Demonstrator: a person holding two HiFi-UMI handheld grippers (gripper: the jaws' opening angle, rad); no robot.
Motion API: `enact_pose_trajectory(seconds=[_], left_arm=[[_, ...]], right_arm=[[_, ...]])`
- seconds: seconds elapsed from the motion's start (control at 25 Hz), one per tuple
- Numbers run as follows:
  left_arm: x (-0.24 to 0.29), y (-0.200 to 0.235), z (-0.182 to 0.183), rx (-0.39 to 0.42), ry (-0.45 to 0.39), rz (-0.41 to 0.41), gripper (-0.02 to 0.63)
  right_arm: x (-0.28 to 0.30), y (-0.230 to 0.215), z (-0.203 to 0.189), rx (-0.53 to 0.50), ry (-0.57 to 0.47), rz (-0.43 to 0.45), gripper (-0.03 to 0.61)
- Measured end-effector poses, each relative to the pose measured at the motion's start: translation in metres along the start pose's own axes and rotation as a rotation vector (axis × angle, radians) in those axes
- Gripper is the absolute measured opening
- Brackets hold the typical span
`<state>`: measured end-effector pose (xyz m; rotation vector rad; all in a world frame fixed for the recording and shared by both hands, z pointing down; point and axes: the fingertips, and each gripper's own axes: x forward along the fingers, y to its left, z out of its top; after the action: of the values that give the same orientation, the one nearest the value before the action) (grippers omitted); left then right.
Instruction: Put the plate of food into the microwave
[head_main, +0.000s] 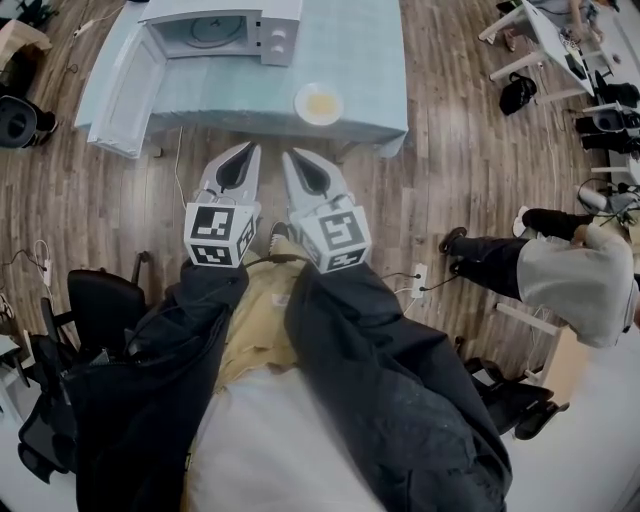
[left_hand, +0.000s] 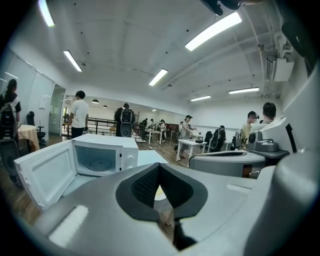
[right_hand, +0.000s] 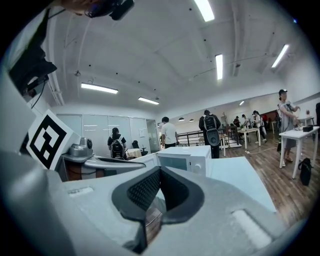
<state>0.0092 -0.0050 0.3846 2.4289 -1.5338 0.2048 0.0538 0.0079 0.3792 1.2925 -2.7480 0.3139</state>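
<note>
A white microwave (head_main: 225, 33) stands at the back left of a table covered in pale blue cloth (head_main: 370, 60), with its door (head_main: 128, 92) swung open to the left. A white plate of yellow food (head_main: 319, 103) lies near the table's front edge, right of the microwave. Both grippers hang side by side in front of the person, short of the table. My left gripper (head_main: 251, 148) is shut and empty, and so is my right gripper (head_main: 289, 156). The left gripper view looks into the open microwave (left_hand: 100, 157). In the right gripper view the microwave (right_hand: 186, 159) stands ahead.
A person (head_main: 560, 270) sits on the wooden floor to the right, with a power strip (head_main: 418, 280) and cables nearby. Black office chairs (head_main: 95, 310) stand at the left. More tables (head_main: 560, 45), bags and several people fill the room behind.
</note>
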Motion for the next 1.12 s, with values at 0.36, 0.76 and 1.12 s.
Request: enact_pose_trajectory(seconds=[0.36,0.76,1.12], left_arm=[[0.023,-0.006,-0.021,-0.014,0.068,-0.001,-0.002],[0.067,0.024,-0.024,-0.043,0.097,-0.050,-0.002],[0.121,0.072,-0.008,-0.024,0.133,-0.124,-0.002]], right_arm=[[0.007,-0.022,-0.024,0.054,0.062,0.014,-0.002],[0.048,-0.041,-0.041,0.068,0.131,-0.021,-0.002],[0.119,-0.072,-0.028,0.080,0.169,-0.093,-0.002]])
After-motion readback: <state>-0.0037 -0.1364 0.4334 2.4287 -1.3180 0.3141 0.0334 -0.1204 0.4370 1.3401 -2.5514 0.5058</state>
